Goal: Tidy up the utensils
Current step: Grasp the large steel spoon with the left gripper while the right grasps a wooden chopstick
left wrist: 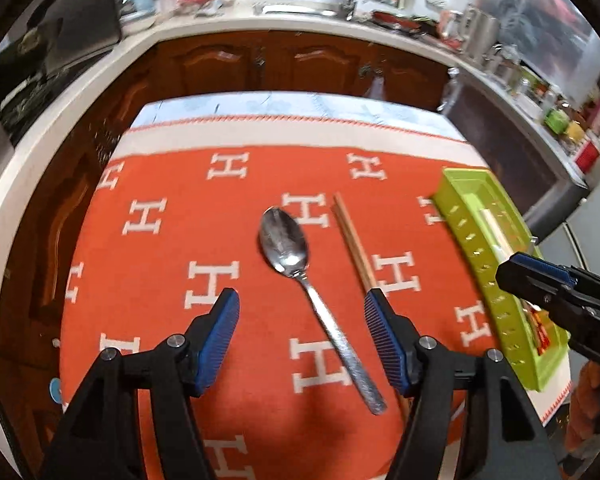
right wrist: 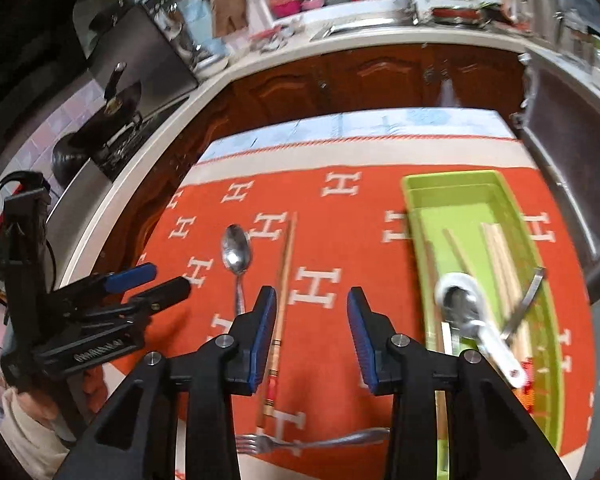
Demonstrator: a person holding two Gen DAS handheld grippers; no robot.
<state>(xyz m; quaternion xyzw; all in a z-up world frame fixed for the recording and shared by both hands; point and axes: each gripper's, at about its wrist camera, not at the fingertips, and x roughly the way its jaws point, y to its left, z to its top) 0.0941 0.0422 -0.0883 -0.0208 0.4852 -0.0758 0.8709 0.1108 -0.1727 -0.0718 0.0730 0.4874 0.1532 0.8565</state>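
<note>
The left claw [left wrist: 302,316] stands well open and holds nothing; its blue pads [left wrist: 220,340] hang above the orange cloth [left wrist: 172,300] on either side of a steel spoon's [left wrist: 284,248] handle without touching it. The spoon lies bowl away, handle running toward the claw. Just right of it lies a pair of wooden chopsticks [left wrist: 354,244], whose near end passes behind the right-hand pad.

The right claw [right wrist: 312,332] is partly open and also empty, with bare cloth between its pads [right wrist: 262,332]. The chopsticks [right wrist: 284,272] pass just beside its left pad. A fork [right wrist: 300,442] lies crosswise on the cloth near the lower edge, below the claw.

To the right, a green tray [right wrist: 414,200] sits on the cloth and holds wooden chopsticks, a steel ladle-like spoon and other utensils, blurred. The cloth covers the counter [right wrist: 380,124], with brown cabinet doors [right wrist: 380,76] beyond.
</note>
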